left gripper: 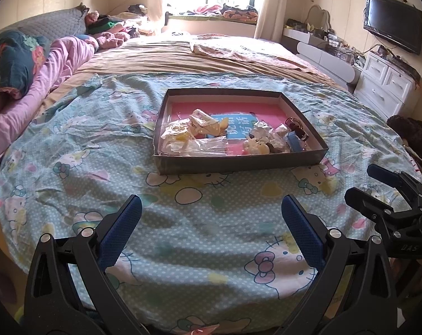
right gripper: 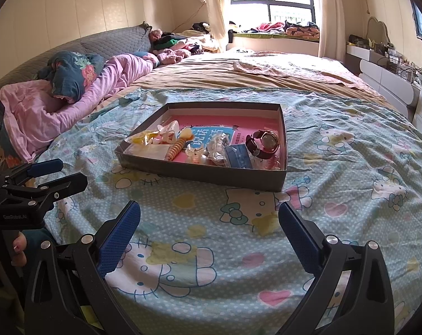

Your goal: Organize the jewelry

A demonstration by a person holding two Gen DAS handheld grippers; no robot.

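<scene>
Both hand-held grippers, left (left gripper: 211, 215) and right (right gripper: 209, 220), hover wide apart and empty above the bed (left gripper: 183, 223), near the box (left gripper: 238, 164) holding a watch (right gripper: 262, 143) and bagged jewelry (left gripper: 194, 136).

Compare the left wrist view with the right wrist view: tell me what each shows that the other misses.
Only the left wrist view shows the right gripper, the whole wall television and the white drawer chest. Only the right wrist view shows the left gripper, open, the hand holding it, and the wristwatch dial clearly. Both share the cardboard tray of bagged jewelry on the Hello Kitty blanket, untouched by either gripper.
</scene>
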